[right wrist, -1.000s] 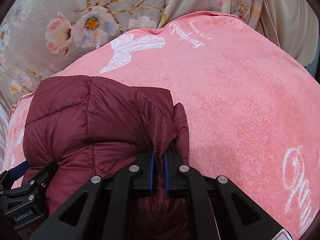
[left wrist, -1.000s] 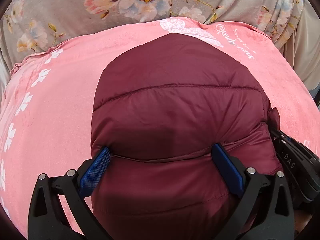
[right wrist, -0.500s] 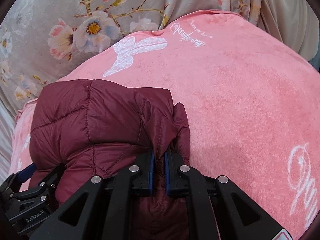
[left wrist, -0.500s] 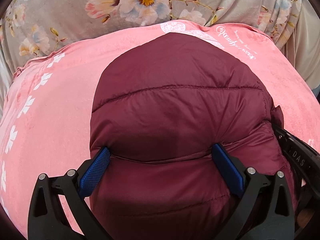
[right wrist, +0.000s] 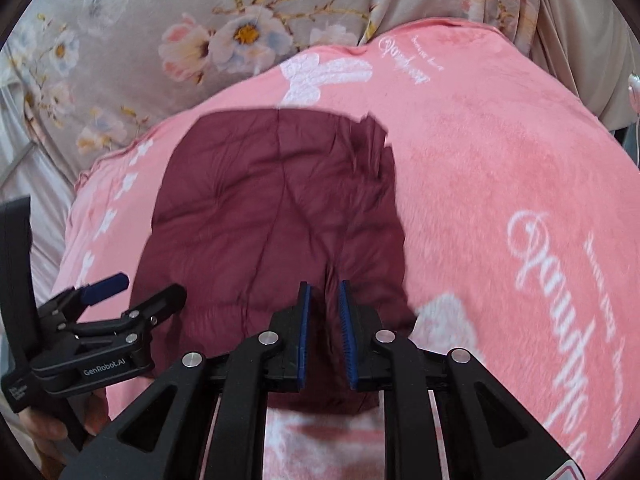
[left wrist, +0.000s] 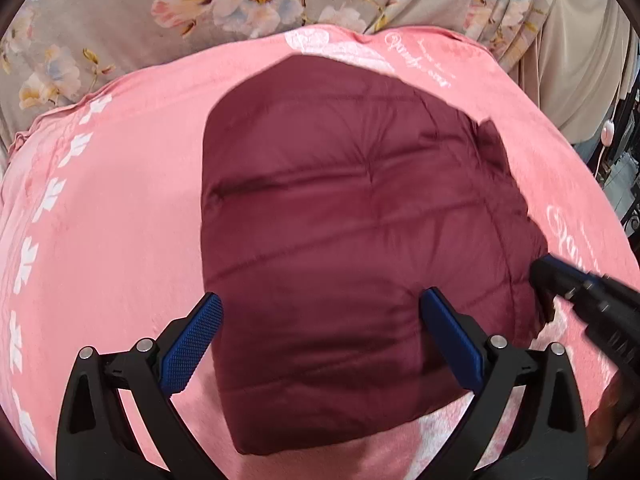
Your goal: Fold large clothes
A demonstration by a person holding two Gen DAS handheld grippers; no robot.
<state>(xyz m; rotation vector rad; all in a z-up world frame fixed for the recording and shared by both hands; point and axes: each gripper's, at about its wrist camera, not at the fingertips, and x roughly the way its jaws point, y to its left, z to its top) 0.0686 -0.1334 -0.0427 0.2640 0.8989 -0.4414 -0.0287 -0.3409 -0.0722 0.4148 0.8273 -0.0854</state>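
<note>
A maroon quilted puffer jacket (left wrist: 360, 216) lies folded into a compact block on the pink blanket (left wrist: 120, 220). My left gripper (left wrist: 320, 300) hangs open and wide above the jacket's near part, its blue pads (left wrist: 192, 344) clear of the fabric. Over the jacket's near right edge (right wrist: 280, 220) my right gripper (right wrist: 323, 286) is open by a narrow gap, with a small raised crease of fabric showing between the pads. The left gripper (right wrist: 120, 288) also shows at the left of the right wrist view, and the right gripper's tip (left wrist: 560, 280) at the right of the left wrist view.
The pink blanket (right wrist: 500, 180), printed with white script and butterflies, covers the bed. A grey floral sheet (left wrist: 240, 8) lies beyond it. A beige curtain (left wrist: 580, 60) hangs at the far right. A hand (right wrist: 44, 428) holds the left gripper's handle.
The right gripper has let go of the jacket's edge and its pads have parted. Both grippers have drawn back and up, and the jacket now lies flatter on the blanket.
</note>
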